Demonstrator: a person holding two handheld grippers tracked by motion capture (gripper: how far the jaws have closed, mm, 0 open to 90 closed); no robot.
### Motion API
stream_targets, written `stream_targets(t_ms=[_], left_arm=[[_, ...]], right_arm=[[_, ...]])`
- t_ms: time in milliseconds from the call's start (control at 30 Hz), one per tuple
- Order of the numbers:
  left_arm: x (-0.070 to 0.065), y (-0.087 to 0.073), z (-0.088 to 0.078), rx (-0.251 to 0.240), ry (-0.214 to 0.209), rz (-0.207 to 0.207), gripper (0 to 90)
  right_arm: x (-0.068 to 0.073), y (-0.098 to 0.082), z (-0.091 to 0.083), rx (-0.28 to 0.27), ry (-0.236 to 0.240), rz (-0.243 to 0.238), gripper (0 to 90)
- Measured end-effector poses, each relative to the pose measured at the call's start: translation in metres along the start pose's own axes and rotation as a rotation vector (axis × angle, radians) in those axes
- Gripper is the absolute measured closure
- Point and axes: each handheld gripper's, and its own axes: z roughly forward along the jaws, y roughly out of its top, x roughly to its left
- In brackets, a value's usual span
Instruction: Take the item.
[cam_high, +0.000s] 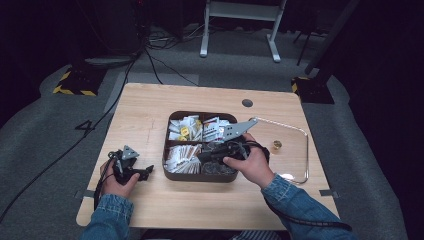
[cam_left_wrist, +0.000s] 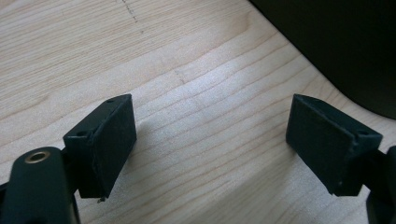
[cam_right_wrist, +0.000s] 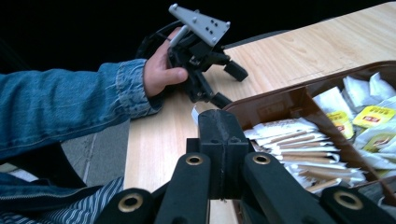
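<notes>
Two grippers, high view: left gripper (cam_high: 145, 173) rests on the bare wooden table (cam_high: 145, 115), just left of the brown compartment box (cam_high: 170, 175); right gripper (cam_high: 202, 157) reaches over the box's front compartments.
Box, high view: sits mid-table, long side running left to right, four compartments of sachets and paper packets (cam_high: 182, 156).
Around it, high view: a clear lid (cam_high: 300, 150) lies flat just right of the box, a small gold object (cam_high: 277, 144) inside its outline; a round dark hole (cam_high: 247, 103) in the tabletop behind.
Hands, high view: left hand (cam_high: 117, 182) and right hand (cam_high: 255, 167) in denim sleeves, the right angled leftward across the box.
Left gripper view: jaws stand wide apart over bare wood; the dark box wall (cam_left_wrist: 345, 51) at upper right.
Right gripper view: jaws pressed together, nothing visible between them, pointing over the box's rim (cam_right_wrist: 280, 95) toward the left gripper (cam_right_wrist: 227, 85), whose jaws are spread; packets (cam_right_wrist: 299, 149) lie beside.
</notes>
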Motion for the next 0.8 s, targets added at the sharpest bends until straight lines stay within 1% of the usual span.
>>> stream_targets(t_ms=[200,267,367,633,800], left_arm=[[-0.001,0.001,0.001,-0.001,0.014,-0.015,16.3],[-0.001,0.001,0.001,0.0,0.014,-0.016,16.3],[-0.001,0.001,0.001,0.0,0.014,-0.016,16.3],[0.0,0.002,0.001,0.003,0.012,-0.015,16.3],[0.0,0.002,0.001,0.003,0.011,-0.016,16.3]], right_arm=[[0.008,-0.014,0.003,0.008,0.025,0.011,90.0],[0.011,-0.02,0.005,0.012,0.037,0.021,90.0],[0.014,-0.026,0.006,0.018,0.046,0.023,90.0],[0.025,-0.044,0.017,0.013,0.087,0.04,90.0],[0.029,-0.052,0.021,0.015,0.099,0.046,90.0]])
